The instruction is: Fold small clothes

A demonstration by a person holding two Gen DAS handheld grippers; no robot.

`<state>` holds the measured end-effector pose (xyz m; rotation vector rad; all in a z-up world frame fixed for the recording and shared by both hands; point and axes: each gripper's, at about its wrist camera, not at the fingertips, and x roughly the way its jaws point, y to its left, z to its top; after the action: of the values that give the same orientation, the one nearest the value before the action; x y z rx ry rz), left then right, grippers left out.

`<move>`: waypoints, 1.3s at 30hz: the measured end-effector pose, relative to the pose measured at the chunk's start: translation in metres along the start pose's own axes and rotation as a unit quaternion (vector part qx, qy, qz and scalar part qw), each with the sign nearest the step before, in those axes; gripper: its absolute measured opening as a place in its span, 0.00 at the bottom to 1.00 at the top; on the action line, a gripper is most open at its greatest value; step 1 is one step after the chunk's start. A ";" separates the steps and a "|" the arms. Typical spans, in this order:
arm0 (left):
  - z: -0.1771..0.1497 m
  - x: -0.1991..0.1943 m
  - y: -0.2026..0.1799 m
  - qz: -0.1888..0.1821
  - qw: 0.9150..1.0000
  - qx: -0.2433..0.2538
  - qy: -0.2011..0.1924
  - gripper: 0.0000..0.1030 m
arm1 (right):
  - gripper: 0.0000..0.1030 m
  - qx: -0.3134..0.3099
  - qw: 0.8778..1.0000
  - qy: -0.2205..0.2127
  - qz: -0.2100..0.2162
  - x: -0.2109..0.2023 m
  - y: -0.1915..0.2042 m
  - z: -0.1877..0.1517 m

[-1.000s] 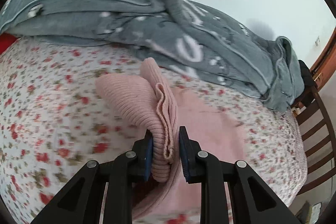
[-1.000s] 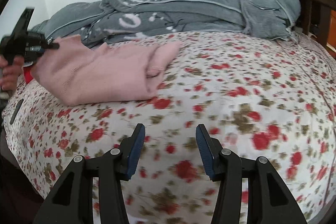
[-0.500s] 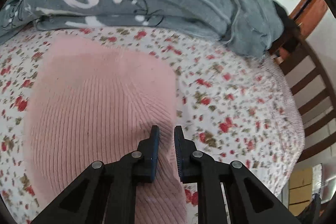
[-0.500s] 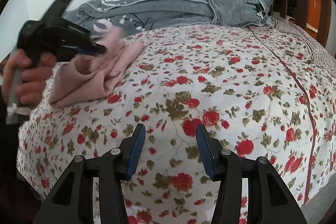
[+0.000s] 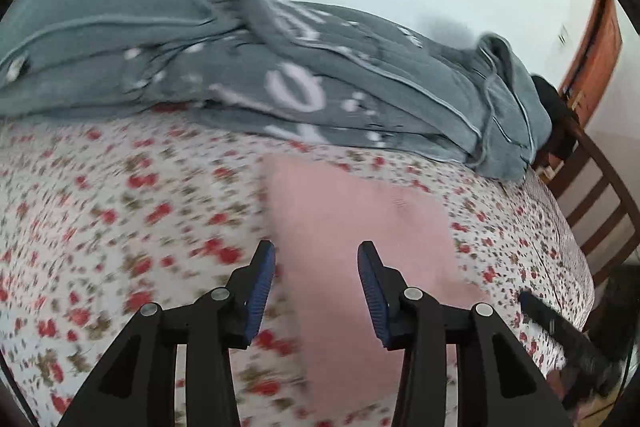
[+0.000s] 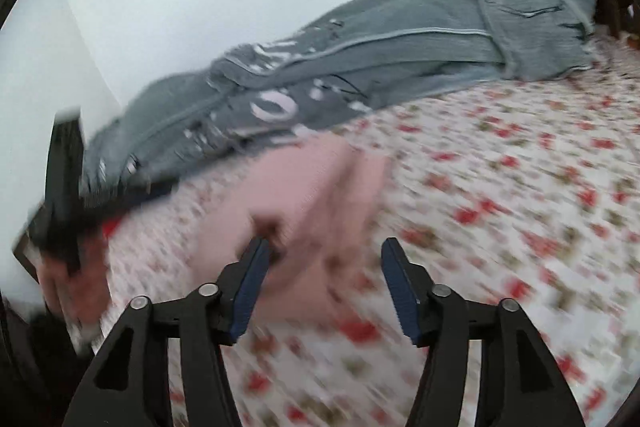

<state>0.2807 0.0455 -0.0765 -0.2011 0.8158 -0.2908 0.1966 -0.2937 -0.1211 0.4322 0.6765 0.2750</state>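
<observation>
A pink knitted garment (image 5: 360, 227) lies folded flat on the flowered bedspread (image 5: 120, 207). My left gripper (image 5: 316, 279) is open and empty, just above the garment's near left part. In the right wrist view the same pink garment (image 6: 304, 203) lies ahead, blurred by motion. My right gripper (image 6: 324, 275) is open and empty, close to the garment's near edge. The left gripper with the hand that holds it (image 6: 68, 211) shows at the far left of the right wrist view.
A grey blanket (image 5: 280, 75) with white marks is piled along the wall at the back of the bed; it also shows in the right wrist view (image 6: 400, 47). A wooden chair (image 5: 592, 195) stands at the bed's right side. The right gripper's black body (image 5: 568, 339) shows at lower right.
My left gripper has opened and let go of the pink garment, which now lies flat. My right gripper has moved left, close to the garment.
</observation>
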 end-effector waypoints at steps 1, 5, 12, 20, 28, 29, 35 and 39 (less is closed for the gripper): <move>-0.003 -0.001 0.014 -0.003 1.000 -0.005 0.001 0.40 | 0.58 0.008 1.000 0.001 0.005 0.009 0.004 0.005; -0.017 -0.005 0.051 0.012 1.000 0.001 0.001 0.40 | 0.59 0.036 0.999 0.025 0.002 0.056 0.017 0.022; -0.038 0.006 0.075 0.028 0.999 0.031 0.010 0.40 | 0.14 0.034 0.996 0.068 -0.053 0.107 0.018 0.017; -0.048 0.020 0.051 -0.020 0.998 0.056 0.015 0.40 | 0.13 -0.019 0.998 -0.031 -0.050 0.050 0.019 0.031; -0.036 0.031 0.007 -0.072 0.996 0.046 0.023 0.45 | 0.24 -0.014 0.995 0.017 -0.099 0.072 0.001 0.026; -0.035 0.034 0.000 -0.079 0.995 0.048 0.027 0.45 | 0.38 -0.026 0.995 -0.006 -0.101 0.062 0.010 0.027; -0.062 0.064 -0.027 -0.075 0.992 0.074 0.069 0.50 | 0.34 -0.103 0.986 0.031 -0.130 0.085 0.030 -0.010; -0.066 0.063 -0.031 -0.064 0.992 0.088 0.071 0.54 | 0.42 -0.070 0.982 0.054 -0.165 0.086 0.012 -0.019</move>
<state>0.2673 -0.0092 -0.1554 -0.0688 0.9141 -0.5004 0.2471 -0.2451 -0.1751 0.1671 0.8172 0.0303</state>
